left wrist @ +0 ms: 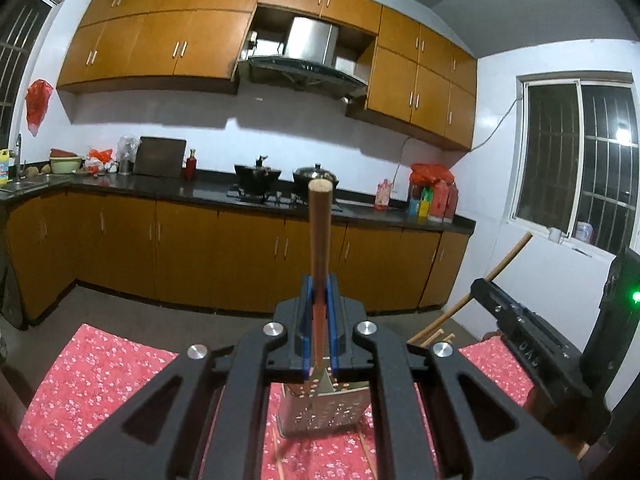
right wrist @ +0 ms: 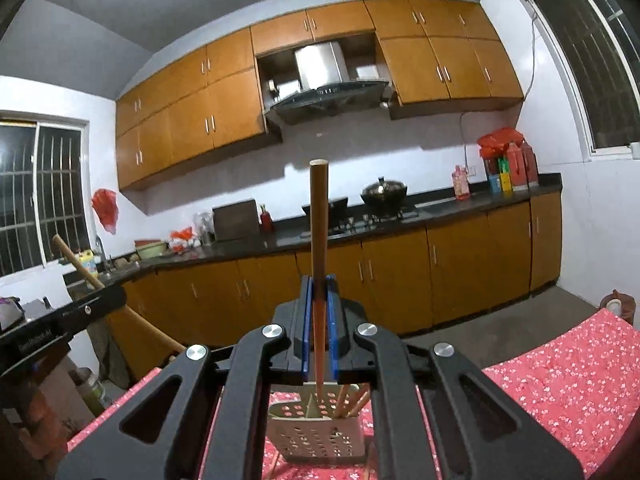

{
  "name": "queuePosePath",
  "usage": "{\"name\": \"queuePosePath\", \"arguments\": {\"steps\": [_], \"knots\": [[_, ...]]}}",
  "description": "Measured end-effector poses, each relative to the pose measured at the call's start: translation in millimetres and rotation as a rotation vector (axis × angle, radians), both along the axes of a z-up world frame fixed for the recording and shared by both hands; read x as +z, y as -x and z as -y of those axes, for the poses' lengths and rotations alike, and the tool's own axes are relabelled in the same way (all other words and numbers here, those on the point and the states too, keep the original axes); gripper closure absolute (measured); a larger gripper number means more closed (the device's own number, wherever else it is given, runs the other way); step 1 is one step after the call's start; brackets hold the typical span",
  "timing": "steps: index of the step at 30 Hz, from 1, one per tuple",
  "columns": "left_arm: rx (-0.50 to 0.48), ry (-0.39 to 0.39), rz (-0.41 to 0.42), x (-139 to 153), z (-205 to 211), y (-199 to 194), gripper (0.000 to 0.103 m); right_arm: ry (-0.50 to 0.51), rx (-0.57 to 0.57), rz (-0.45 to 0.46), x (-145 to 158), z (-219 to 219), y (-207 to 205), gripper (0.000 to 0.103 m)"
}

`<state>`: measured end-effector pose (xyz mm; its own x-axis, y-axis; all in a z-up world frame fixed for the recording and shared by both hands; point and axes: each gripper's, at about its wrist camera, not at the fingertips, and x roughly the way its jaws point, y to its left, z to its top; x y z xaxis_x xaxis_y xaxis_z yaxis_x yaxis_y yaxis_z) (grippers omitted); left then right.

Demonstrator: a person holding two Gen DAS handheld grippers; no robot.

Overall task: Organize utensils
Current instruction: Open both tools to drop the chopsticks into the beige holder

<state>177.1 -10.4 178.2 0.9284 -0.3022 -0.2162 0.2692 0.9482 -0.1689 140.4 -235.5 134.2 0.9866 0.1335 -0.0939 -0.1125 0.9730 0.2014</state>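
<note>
Left tongs (left wrist: 319, 286): blue pads clamped on a wooden stick (left wrist: 319, 232), which stands upright out of the tips, rounded end up. Below the tongs, a perforated metal utensil holder (left wrist: 320, 412) stands on the tabletop (left wrist: 96, 376), which is covered in a red floral cloth.

Right tongs (right wrist: 319, 286): likewise closed tight on a second wooden stick (right wrist: 319, 232), upright, top end level with the far wall tiles. Its lower end reaches down into the holder (right wrist: 316, 436); further wooden sticks (right wrist: 352, 398) lean in the holder's right part.

The two tongs hang side by side over the holder. From the left view the right unit (left wrist: 532, 328) shows at the right edge with its stick angled up; from the right view the left unit (right wrist: 60, 320) shows at the left edge, stick slanting.

Background: kitchen counter (left wrist: 200, 192) with pots on a hob, orange cabinets, range hood, barred windows.
</note>
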Motion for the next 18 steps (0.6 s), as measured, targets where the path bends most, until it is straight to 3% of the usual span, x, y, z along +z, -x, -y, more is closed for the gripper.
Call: {"name": "queuePosePath", "arguments": {"steps": [10,13,18], "knots": [[0.000,-0.014,-0.115,-37.1,10.4,-35.3,0.095,0.040,0.050,-0.103,-21.7,-16.3,-18.9,0.094],[0.006,-0.003,-0.115,-40.0,5.9,-33.6,0.093,0.038,0.060,-0.098,-20.8,-16.6,-14.7,0.088],[0.016,0.015,-0.097,-34.9,-2.4,-24.6,0.090,0.012,0.055,-0.083,-13.5,-9.5,-7.2,0.088]]}}
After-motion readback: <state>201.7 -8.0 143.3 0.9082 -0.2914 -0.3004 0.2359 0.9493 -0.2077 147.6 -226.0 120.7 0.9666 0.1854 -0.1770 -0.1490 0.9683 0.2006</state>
